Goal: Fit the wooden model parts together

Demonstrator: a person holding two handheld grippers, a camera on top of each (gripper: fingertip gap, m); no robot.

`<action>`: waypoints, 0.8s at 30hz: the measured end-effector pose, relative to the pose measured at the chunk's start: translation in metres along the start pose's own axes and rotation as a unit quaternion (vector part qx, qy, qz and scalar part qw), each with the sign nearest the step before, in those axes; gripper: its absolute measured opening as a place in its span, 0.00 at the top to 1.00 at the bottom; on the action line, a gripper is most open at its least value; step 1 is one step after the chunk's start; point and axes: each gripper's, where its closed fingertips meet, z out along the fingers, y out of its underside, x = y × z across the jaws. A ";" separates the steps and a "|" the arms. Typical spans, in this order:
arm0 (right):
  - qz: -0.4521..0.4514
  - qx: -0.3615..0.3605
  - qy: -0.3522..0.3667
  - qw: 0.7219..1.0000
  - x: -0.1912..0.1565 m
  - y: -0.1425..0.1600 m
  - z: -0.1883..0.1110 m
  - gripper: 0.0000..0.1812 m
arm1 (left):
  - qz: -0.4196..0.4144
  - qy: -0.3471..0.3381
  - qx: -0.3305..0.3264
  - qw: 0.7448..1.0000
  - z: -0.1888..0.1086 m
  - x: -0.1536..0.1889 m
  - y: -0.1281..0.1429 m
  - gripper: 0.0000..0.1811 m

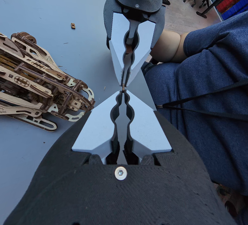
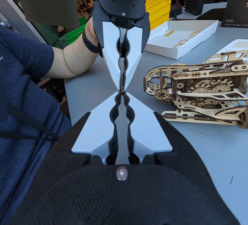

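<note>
My left gripper (image 1: 122, 93) and my right gripper (image 1: 123, 83) meet tip to tip above the grey table's (image 1: 40, 3) near edge. Both are shut on one tiny wooden part (image 1: 123, 88), one on each end. In the right wrist view my right gripper (image 2: 122, 94) comes from below and my left gripper (image 2: 122, 87) from above, with the part (image 2: 122, 89) between them. The large wooden model (image 1: 40, 84) lies on its side on the table, apart from both grippers. It shows at the right in the right wrist view (image 2: 201, 90).
A small loose wooden piece (image 1: 72, 25) lies on the table. A white tray (image 2: 161, 46) with yellow rubber bands, a yellow bin (image 2: 158, 10), a black box (image 2: 236, 3) and a paper sheet (image 2: 238, 45) stand behind the model. A person's arm (image 2: 75, 60) and blue hoodie (image 1: 201, 97) are close. Left and right tips are no more than a few centimetres apart.
</note>
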 end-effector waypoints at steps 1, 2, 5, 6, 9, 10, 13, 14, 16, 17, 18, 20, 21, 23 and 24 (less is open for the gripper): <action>-0.005 0.001 0.003 1.000 0.000 0.000 0.000 0.99 | 0.000 -0.001 0.001 1.000 0.000 0.000 0.000 0.99; -0.009 0.000 0.005 1.000 0.000 0.000 0.000 0.99 | -0.001 0.001 0.002 1.000 0.000 0.000 0.000 0.99; -0.015 -0.003 0.013 1.000 0.000 0.000 0.000 0.99 | 0.001 0.001 0.001 1.000 0.000 0.000 0.000 0.99; -0.014 -0.004 0.011 1.000 -0.001 0.000 0.000 0.99 | 0.002 0.001 0.000 1.000 0.000 0.000 0.000 0.99; -0.009 0.009 0.008 1.000 -0.001 -0.003 -0.003 0.99 | 0.004 -0.001 0.009 1.000 0.000 0.001 -0.003 0.99; -0.009 0.016 0.007 1.000 -0.001 -0.005 -0.005 0.99 | 0.003 0.001 0.014 1.000 -0.001 0.001 -0.005 0.98; -0.025 0.049 0.038 0.998 0.011 -0.015 -0.014 0.99 | -0.009 -0.018 0.020 1.000 -0.006 -0.006 -0.008 0.90; -0.027 0.064 0.058 0.996 0.020 -0.020 -0.018 0.99 | -0.009 -0.028 0.023 0.999 -0.010 -0.009 -0.010 0.90; -0.018 0.099 0.096 0.990 0.039 -0.029 -0.025 1.00 | -0.003 -0.046 0.044 0.998 -0.021 -0.014 -0.017 0.91; -0.008 0.113 0.104 0.988 0.046 -0.032 -0.025 1.00 | -0.002 -0.062 0.055 0.997 -0.027 -0.019 -0.021 0.91; 0.003 0.122 0.107 0.987 0.051 -0.033 -0.024 1.00 | -0.001 -0.088 0.064 0.994 -0.034 -0.027 -0.023 0.90; 0.017 0.118 0.113 0.986 0.058 -0.028 -0.017 1.00 | 0.010 -0.135 0.076 0.988 -0.045 -0.042 -0.026 0.88; 0.018 0.112 0.116 0.987 0.061 -0.024 -0.013 1.00 | 0.018 -0.146 0.084 0.986 -0.049 -0.047 -0.028 0.88; 0.022 0.106 0.113 0.988 0.061 -0.018 -0.006 0.99 | 0.028 -0.169 0.098 0.980 -0.055 -0.056 -0.032 0.87; 0.023 0.105 0.116 0.987 0.063 -0.016 -0.003 0.99 | 0.033 -0.183 0.101 0.977 -0.057 -0.062 -0.033 0.87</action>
